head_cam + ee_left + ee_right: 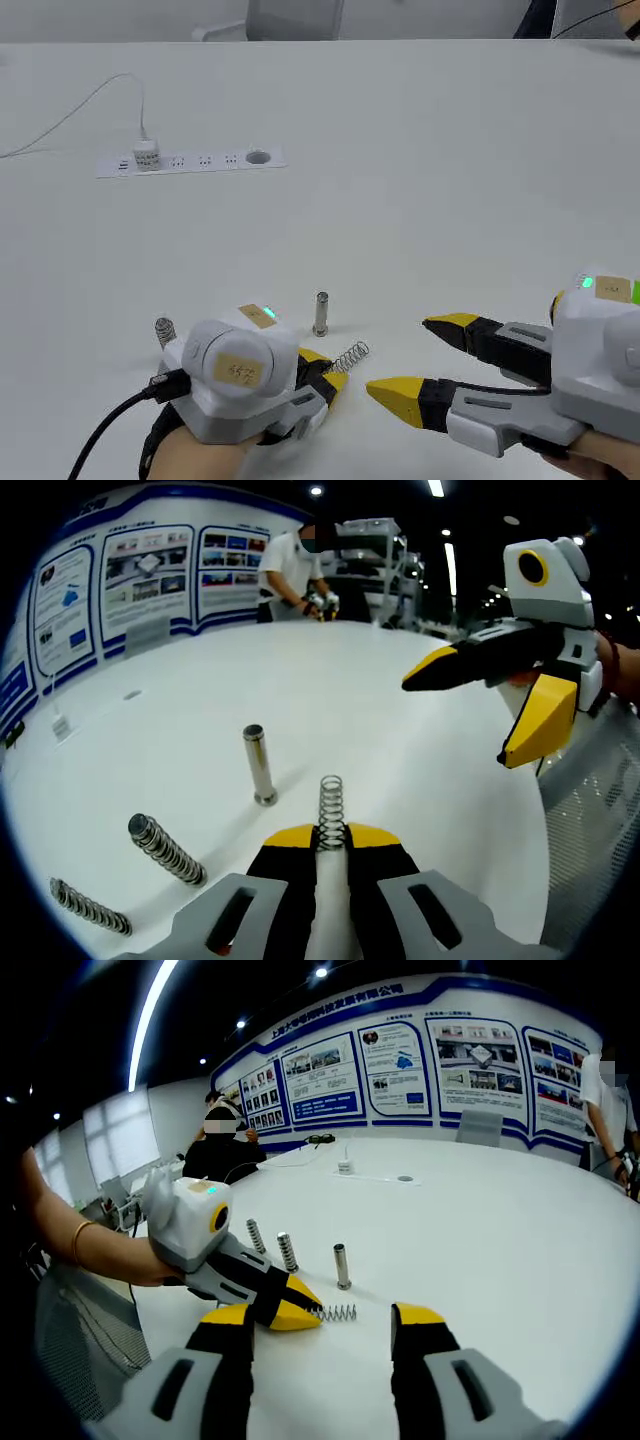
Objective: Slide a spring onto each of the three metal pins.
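"At the near edge of the workbench (420,180), what is the left tool doing?" (desk)

"The left gripper (331,838) is clenched on the spring (331,805); it is pinched at the rear coils, and most of its length sticks out ahead of the tips; two of the three look done, so I judge this is the last fitting." (me)

"And outward from there?" (desk)

"The bare pin (258,765) stands upright on the bench; it is near the spring, a little off its line, and not touching; past it is a sleeved pin (165,848), then another (88,908), each wearing its coil; the right gripper (403,356) is released, jaws wide, holding nothing, and it hovers apart from the work on the far side of the spring." (me)

"How will the spring handle?" (desk)

"My guess only: it is light, thin wire and soft along its length; it should buckle if pushed off-axis, and it may flick out if squeezed hard; round wire can slip in the jaws; I'd keep the hold at the back coils and leave the mouth free; I'd bring the open end square over the pin top, then let go and let it drop; the pin looks slim, with a narrow foot; a sideways nudge might tip it; the right tool could steady it near the base." (me)
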